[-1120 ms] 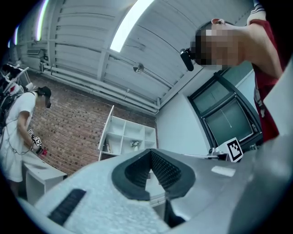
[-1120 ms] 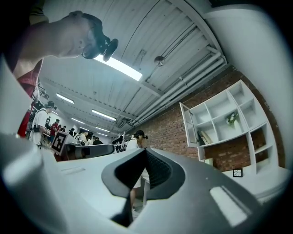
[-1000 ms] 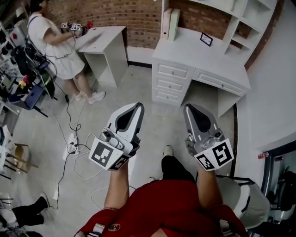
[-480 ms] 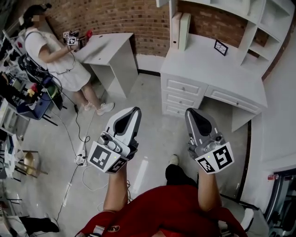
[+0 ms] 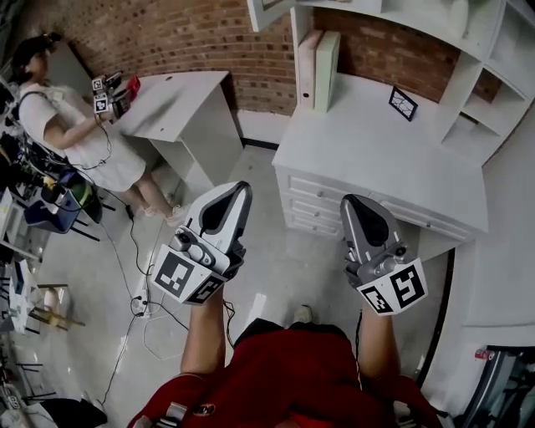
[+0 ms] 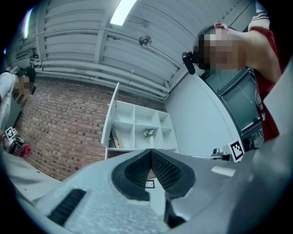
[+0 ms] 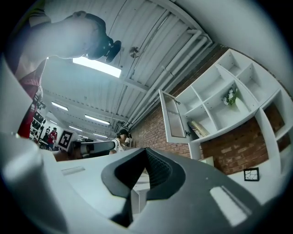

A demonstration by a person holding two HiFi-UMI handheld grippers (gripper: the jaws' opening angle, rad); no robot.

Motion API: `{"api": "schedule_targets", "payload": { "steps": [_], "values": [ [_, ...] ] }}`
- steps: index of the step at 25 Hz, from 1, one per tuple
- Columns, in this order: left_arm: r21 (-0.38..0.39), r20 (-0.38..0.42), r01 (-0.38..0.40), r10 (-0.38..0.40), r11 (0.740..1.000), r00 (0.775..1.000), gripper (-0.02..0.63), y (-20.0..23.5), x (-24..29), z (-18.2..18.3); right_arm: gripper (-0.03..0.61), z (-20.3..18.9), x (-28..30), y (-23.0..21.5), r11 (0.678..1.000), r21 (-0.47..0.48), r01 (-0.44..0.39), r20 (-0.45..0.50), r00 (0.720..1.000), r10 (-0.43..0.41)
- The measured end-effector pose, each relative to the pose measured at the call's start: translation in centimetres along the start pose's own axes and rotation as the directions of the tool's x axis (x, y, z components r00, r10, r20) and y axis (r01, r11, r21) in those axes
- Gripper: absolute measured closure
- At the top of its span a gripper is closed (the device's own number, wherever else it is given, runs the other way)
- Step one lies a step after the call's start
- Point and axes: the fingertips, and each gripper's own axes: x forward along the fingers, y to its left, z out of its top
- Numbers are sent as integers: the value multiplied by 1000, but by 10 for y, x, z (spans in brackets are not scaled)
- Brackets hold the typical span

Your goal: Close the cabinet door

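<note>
**Approach to the desk: door open, both grippers empty**

Head view
- Change over the last second: the desk (image 5: 376, 159) has come much closer. Its drawers (image 5: 313, 209) were well ahead of the gripper tips. Now they lie just past the left gripper (image 5: 236, 194) and the right gripper (image 5: 355, 202).
- The 2 grippers kept their spacing and heading, side by side and aimed at the desk.
- The cabinet door (image 5: 267, 10) shows only as a sliver at the top edge, above the desk's left end and over the 2 binders (image 5: 316, 58).
- Another person (image 5: 67, 125) stands at a small table (image 5: 180, 100), well to the left of the desk and not involved.

Left gripper view
- The left gripper (image 6: 150, 153) has its jaws closed, pads meeting at the tip, with nothing between them.
- The door (image 6: 111, 119) is swung out from the left edge of the shelf unit (image 6: 142, 128) above the desk, seen nearly edge-on. It is well apart from the tip.

Right gripper view
- The right gripper (image 7: 145, 151) likewise has its jaws together and holds nothing.
- The door (image 7: 173, 116) hangs open at the left side of the shelf unit (image 7: 224, 105) above the desk, glass panel facing this way. No contact.

Judgement: this is the walk-up phase and closing has not begun. The next move needs 1 gripper raised to the door's outer face to push it shut against the shelf unit.
</note>
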Motion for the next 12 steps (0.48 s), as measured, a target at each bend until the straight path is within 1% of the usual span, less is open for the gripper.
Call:
{"api": "schedule_targets", "payload": {
  "steps": [2, 7, 12],
  "values": [
    [5, -8, -1, 1, 1000, 1000, 612, 12, 19, -4, 565, -3, 9, -17, 1000, 5, -6, 4, 1000, 6],
    [28, 3, 4, -4, 1000, 1000, 612, 43, 57, -7, 565, -8, 30, -49, 1000, -5, -5, 3, 1000, 5],
    [34, 40, 2, -3, 999, 999, 612, 88, 88, -10, 565, -18, 55, -76, 999, -44, 13, -10, 1000, -14]
  ]
}}
